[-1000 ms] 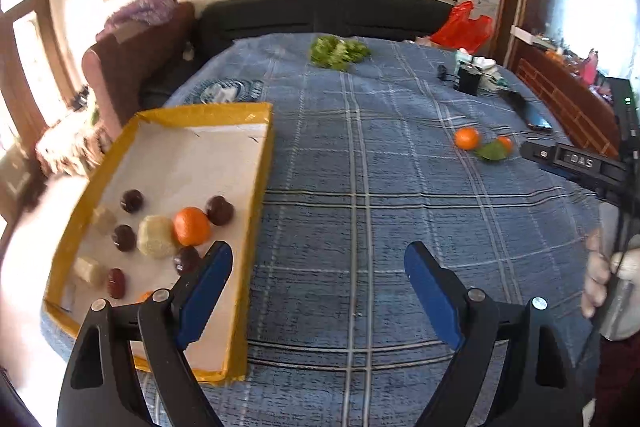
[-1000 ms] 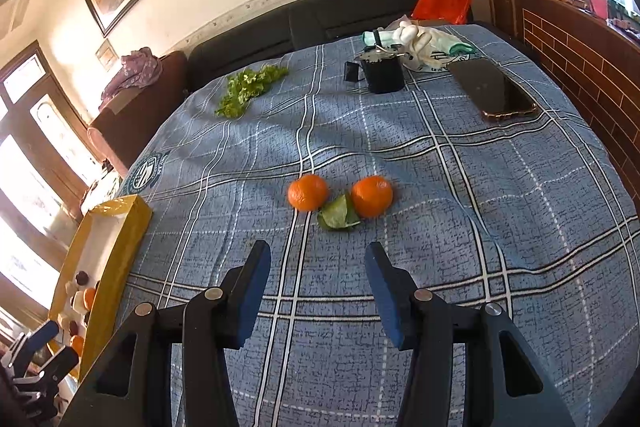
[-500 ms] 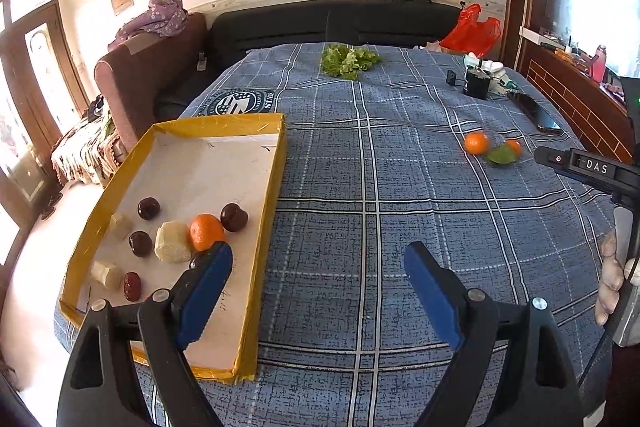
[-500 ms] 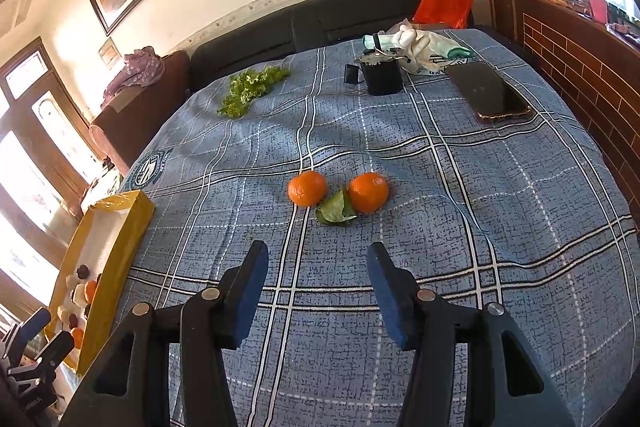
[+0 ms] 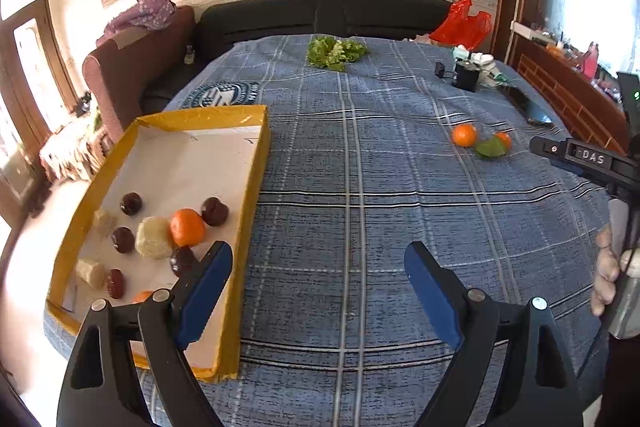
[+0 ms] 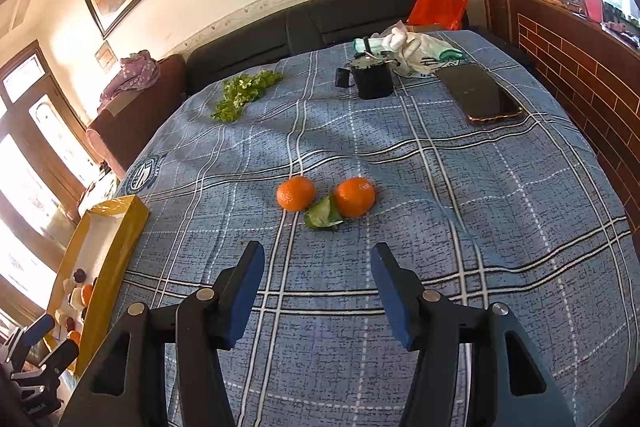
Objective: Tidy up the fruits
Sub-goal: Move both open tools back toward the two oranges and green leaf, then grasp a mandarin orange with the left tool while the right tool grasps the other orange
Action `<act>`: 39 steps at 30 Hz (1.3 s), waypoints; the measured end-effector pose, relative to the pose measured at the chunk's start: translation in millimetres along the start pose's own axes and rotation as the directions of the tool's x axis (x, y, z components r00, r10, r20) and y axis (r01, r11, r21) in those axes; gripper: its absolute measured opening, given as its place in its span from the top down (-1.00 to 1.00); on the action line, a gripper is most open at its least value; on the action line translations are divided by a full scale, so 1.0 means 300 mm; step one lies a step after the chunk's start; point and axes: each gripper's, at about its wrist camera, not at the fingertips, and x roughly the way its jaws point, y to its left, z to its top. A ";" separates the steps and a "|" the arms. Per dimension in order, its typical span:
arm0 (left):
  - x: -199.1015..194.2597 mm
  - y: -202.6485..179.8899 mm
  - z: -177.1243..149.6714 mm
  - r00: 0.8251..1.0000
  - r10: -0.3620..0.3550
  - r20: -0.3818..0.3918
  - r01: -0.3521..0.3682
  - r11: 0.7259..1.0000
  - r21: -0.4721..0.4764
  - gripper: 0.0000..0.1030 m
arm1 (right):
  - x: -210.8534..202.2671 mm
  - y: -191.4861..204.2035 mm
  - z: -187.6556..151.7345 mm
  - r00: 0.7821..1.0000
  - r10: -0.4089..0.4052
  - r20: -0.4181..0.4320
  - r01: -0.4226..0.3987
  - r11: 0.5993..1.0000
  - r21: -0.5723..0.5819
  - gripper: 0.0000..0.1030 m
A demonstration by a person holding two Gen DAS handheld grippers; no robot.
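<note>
Left wrist view, L to R: yellow-rimmed tray (image 5: 256, 163) sits at table's left edge on the blue plaid cloth (image 5: 360, 211). Inside, near end: one orange (image 5: 187, 231) touching a pale lumpy fruit (image 5: 153, 238), several dark round fruits around them, e.g. one (image 5: 215, 211) just right of the orange, plus a couple pale chunks by the left wall. A bit more orange shows behind the left finger, can't tell what.

Left gripper (image 5: 318, 267) is spread wide, nothing between the blue pads, hovering over cloth w/ its left finger over the tray's right-near corner.

Mid-back: bunch of leafy greens (image 5: 335, 51). Far right: person's hand (image 5: 606, 271) grips the handle of the other tool.

Right wrist view, L to R: tray (image 6: 120, 227) far left, fruit visible in it. Greens (image 6: 244, 93) at back left. Centre: two loose oranges on the cloth, left orange (image 6: 295, 193) and right orange (image 6: 354, 197), apart, w/ a green leaf (image 6: 322, 217) between them, touching the right one. Right gripper (image 6: 316, 287) is partly spread, jaws have just been opening, nothing between pads; oranges lie ahead of the tips, not touched.

Back right: black cup (image 6: 374, 79), white-green bag (image 6: 408, 51), phone (image 6: 480, 95), red plastic bag (image 6: 440, 1) on the sofa.
</note>
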 end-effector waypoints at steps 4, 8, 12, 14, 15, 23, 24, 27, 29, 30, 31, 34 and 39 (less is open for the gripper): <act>-0.004 0.013 0.025 0.998 -0.064 -0.001 0.064 0.998 -0.028 -0.70 | -0.007 -0.044 0.038 1.000 -0.022 0.016 0.022 0.999 0.029 -0.17; -0.009 0.029 0.090 0.995 -0.094 0.009 0.095 0.995 -0.030 -0.70 | 0.017 -0.086 0.085 0.999 -0.042 0.014 0.041 0.997 0.059 -0.24; -0.031 0.061 0.191 0.989 -0.139 0.056 0.143 0.987 -0.070 -0.70 | 0.098 -0.091 0.107 0.999 -0.042 -0.024 0.044 0.997 0.069 -0.24; -0.029 0.064 0.232 0.985 -0.161 0.064 0.165 0.983 -0.079 -0.70 | 0.139 -0.092 0.112 0.998 -0.054 -0.036 0.057 0.995 0.077 -0.24; -0.025 0.061 0.247 0.983 -0.171 0.064 0.175 0.981 -0.080 -0.70 | 0.163 -0.096 0.116 0.997 -0.066 -0.041 0.069 0.994 0.083 -0.24; 0.123 -0.056 0.331 0.970 -0.244 0.003 0.244 0.968 -0.059 -0.69 | 0.269 -0.118 0.117 0.993 -0.100 -0.063 0.105 0.991 0.080 -0.24; 0.138 -0.068 0.338 0.968 -0.249 0.001 0.249 0.967 -0.057 -0.69 | 0.281 -0.118 0.116 0.994 -0.088 -0.070 0.093 0.992 0.083 -0.24; 0.211 -0.124 0.365 0.959 -0.282 -0.024 0.280 0.958 -0.062 -0.69 | 0.303 -0.106 0.111 0.994 -0.069 -0.081 0.074 0.995 0.069 -0.24; 0.264 -0.170 0.382 0.954 -0.298 -0.041 0.296 0.953 -0.059 -0.69 | 0.308 -0.097 0.108 0.994 -0.070 -0.079 0.074 0.996 0.053 -0.20; 0.293 -0.194 0.391 0.952 -0.302 -0.048 0.300 0.952 -0.056 -0.69 | 0.310 -0.093 0.109 0.995 -0.067 -0.080 0.071 0.996 0.049 -0.06; 0.315 -0.211 0.398 0.951 -0.303 -0.055 0.300 0.952 -0.054 -0.69 | 0.311 -0.090 0.107 0.995 -0.057 -0.084 0.061 0.997 0.044 0.03; 0.412 -0.270 0.420 0.945 -0.313 -0.097 0.308 0.949 -0.065 -0.69 | 0.313 -0.080 0.100 0.994 -0.064 -0.094 0.066 0.998 0.023 0.25; 0.551 -0.351 0.429 0.923 -0.342 -0.177 0.333 0.940 -0.077 -0.69 | 0.281 -0.097 0.098 0.993 -0.055 -0.104 0.060 0.997 0.045 0.28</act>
